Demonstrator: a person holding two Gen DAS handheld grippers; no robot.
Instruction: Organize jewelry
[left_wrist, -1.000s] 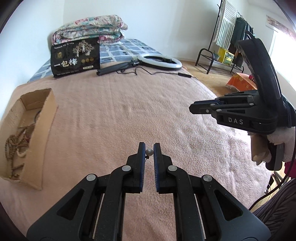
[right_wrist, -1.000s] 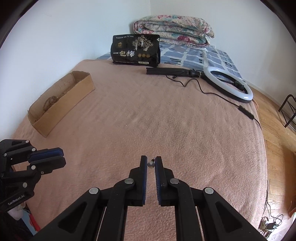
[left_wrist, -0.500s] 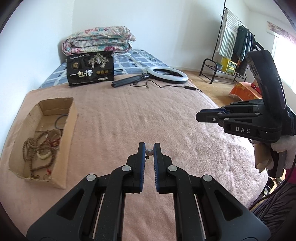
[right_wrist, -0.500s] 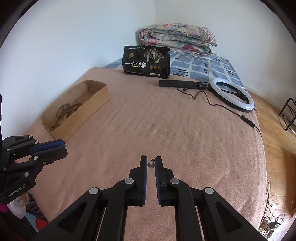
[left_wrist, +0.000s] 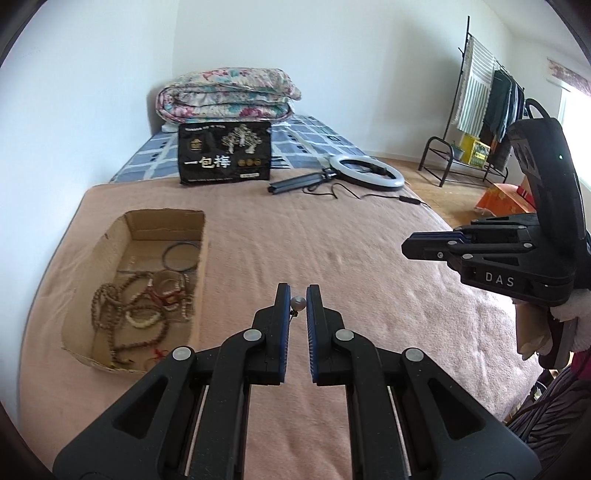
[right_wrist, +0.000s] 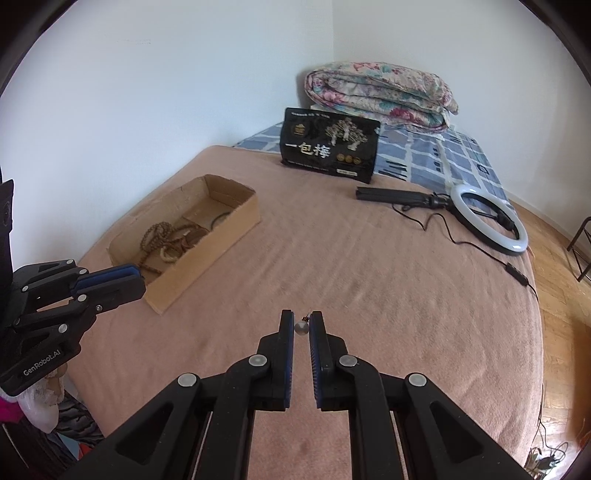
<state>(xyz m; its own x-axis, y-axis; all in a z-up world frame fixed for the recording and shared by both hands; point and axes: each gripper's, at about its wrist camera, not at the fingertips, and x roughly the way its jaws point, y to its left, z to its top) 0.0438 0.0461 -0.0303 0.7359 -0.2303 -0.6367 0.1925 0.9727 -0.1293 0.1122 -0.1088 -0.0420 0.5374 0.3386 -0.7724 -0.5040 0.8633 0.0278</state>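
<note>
My left gripper (left_wrist: 297, 301) hangs above the pink blanket, shut on a small pearl bead (left_wrist: 297, 303) pinched at its tips. The right gripper (right_wrist: 301, 324) is likewise shut on a second small pearl bead (right_wrist: 301, 328). Each gripper also shows in the other's view, the right gripper (left_wrist: 408, 246) to the right and the left gripper (right_wrist: 137, 282) at the left near the box corner. An open cardboard box (left_wrist: 202, 273) (right_wrist: 210, 254) lies ahead and to the left, holding beaded bracelets (left_wrist: 140, 314) (right_wrist: 166, 240) and a dark bangle (left_wrist: 181, 256).
At the far end of the bed stand a black printed pouch (left_wrist: 225, 153), a folded floral quilt (left_wrist: 225, 96) and a ring light (left_wrist: 365, 171) with its stand and cable. A clothes rack (left_wrist: 480, 110) stands on the wooden floor to the right. The bed edge is close below.
Both grippers have risen and drawn back over the blanket with the beads still pinched. The box has come further into both views, so its contents now show.
</note>
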